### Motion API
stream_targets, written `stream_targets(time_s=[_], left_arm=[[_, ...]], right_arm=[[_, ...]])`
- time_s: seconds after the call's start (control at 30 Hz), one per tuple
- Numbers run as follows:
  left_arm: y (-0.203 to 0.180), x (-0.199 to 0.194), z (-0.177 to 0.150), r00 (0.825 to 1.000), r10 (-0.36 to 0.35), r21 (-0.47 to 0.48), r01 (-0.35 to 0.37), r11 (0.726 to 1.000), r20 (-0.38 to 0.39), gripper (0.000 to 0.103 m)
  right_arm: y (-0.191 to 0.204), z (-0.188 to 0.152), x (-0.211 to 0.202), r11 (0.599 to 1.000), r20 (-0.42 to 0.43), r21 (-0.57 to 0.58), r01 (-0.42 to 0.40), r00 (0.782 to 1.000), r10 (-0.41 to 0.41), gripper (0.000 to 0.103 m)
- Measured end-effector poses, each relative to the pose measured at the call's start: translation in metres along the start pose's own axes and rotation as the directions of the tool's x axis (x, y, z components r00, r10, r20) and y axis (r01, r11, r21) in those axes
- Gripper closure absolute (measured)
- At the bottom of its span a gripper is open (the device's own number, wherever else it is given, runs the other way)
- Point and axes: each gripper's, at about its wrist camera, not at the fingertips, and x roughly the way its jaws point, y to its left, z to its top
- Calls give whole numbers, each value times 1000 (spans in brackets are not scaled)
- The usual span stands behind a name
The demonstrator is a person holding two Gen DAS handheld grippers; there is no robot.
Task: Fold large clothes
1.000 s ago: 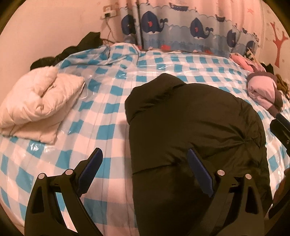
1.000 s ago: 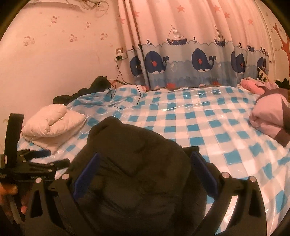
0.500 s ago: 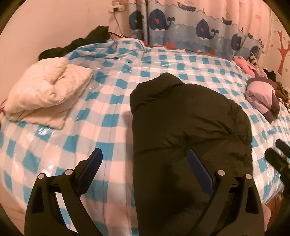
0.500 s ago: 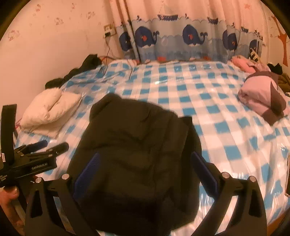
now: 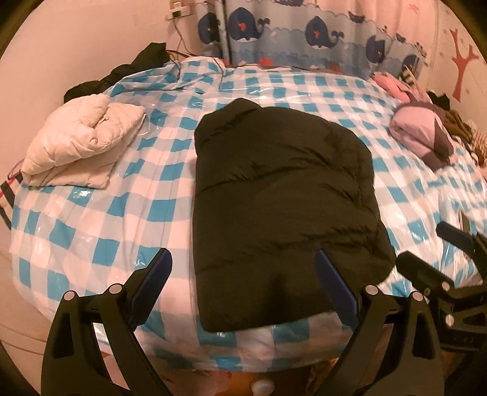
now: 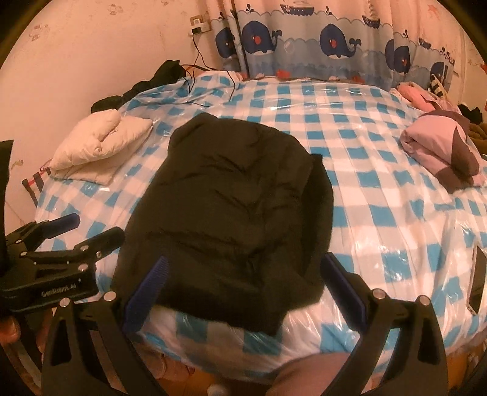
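Both tools, left tool (image 5: 242,283) and right tool (image 6: 243,283), gape empty (holding nothing) above the folded black puffer jacket (image 5: 280,195) on the bed (image 5: 91,219).

A pale pink papered wall (image 6: 91,45) rises at ten o'clock, with a white wall socket (image 6: 199,26); a whale-printed blue-and-pink curtain (image 6: 319,42) hangs at twelve, under warm dim light.

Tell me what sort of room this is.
Probably a child's bedroom: a bed under a blue-checked cover, whale-print curtains, and folded jackets lying about, such as the black one.
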Motion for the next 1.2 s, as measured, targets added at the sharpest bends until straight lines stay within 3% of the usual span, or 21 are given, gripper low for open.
stream_targets(time_s=[0.57,1.2], left_arm=[[5,-24,-9,1000,7,-9,-7,1000,18,12],[4,-25,-10,1000,7,-12,-7,1000,19,12]], right_arm=[[-2,-4,-23,999,25,9,-34,999,34,7],[2,-5,-27,999,25,10,-42,999,42,7]])
